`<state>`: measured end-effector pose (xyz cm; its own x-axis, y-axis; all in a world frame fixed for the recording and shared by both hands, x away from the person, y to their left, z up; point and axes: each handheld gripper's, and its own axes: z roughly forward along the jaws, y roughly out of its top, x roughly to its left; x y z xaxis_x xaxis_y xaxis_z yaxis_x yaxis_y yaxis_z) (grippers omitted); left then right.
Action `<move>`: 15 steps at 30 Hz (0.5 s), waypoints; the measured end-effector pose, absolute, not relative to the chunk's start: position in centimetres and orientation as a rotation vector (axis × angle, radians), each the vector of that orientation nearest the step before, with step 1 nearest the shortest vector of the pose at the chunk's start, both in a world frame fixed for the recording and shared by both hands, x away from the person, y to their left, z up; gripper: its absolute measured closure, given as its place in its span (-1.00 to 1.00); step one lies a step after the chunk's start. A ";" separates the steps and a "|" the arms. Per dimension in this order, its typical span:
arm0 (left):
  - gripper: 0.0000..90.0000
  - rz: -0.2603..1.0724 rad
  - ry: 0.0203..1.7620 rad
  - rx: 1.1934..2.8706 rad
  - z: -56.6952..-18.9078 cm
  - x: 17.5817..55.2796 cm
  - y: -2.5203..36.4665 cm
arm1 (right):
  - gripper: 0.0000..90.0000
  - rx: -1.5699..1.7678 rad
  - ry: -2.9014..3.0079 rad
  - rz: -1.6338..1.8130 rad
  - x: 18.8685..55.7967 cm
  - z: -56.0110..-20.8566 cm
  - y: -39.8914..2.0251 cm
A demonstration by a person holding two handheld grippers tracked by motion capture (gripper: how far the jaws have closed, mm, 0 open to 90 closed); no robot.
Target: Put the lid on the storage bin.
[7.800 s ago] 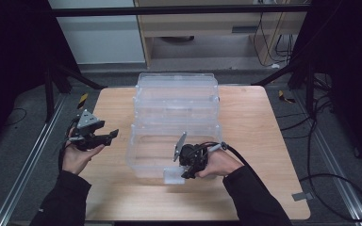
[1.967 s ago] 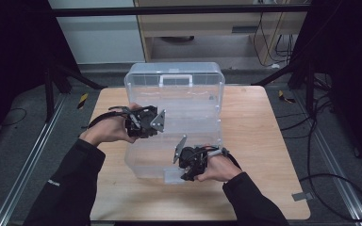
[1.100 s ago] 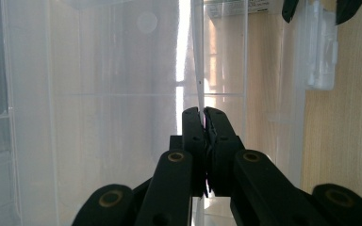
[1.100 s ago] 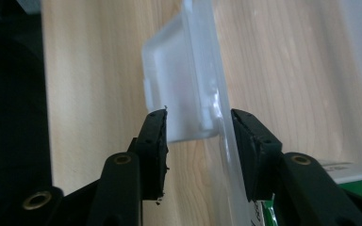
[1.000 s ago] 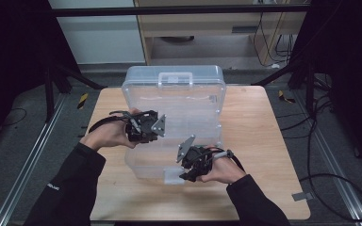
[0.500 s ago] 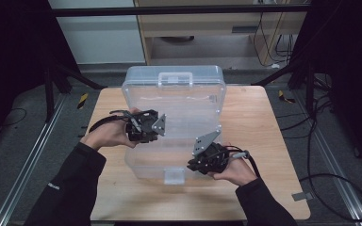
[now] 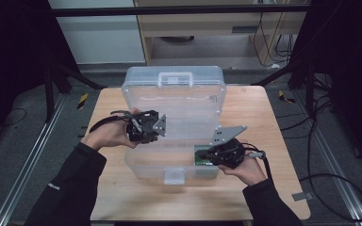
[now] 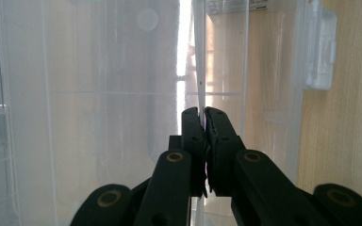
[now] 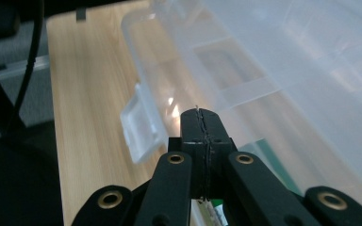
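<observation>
Right gripper (image 7: 212, 157) has shifted from the box's front middle to its front-right corner, jaws just closing, now together w/ nothing between them. Clear plastic box (image 7: 169, 155) sits mid-table (image 7: 273, 141), lid (image 7: 174, 101) raised. Left gripper (image 7: 146, 127) is clamped on the lid's left edge; green item (image 7: 200, 161) lies inside by right gripper

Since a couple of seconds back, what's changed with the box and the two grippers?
The right gripper left the box's front latch and slid right along the front wall; its jaws have just been closing and now meet, with nothing visibly between them. The left gripper stays clamped on the raised lid, unmoved.
</observation>
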<state>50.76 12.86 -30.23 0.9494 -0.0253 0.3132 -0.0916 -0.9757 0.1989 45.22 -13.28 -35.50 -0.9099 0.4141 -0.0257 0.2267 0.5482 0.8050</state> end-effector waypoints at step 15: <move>0.93 0.454 -0.085 2.889 -30.3 50.7 12.9 | 1.00 0.801 2.171 1.537 46.9 -33.1 -17.5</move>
<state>50.67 12.85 -30.33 0.9508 -0.0235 0.3089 -0.0899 -0.9752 0.2023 46.92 -17.45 -33.12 -0.7739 0.6326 0.0306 0.2393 0.2473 0.9389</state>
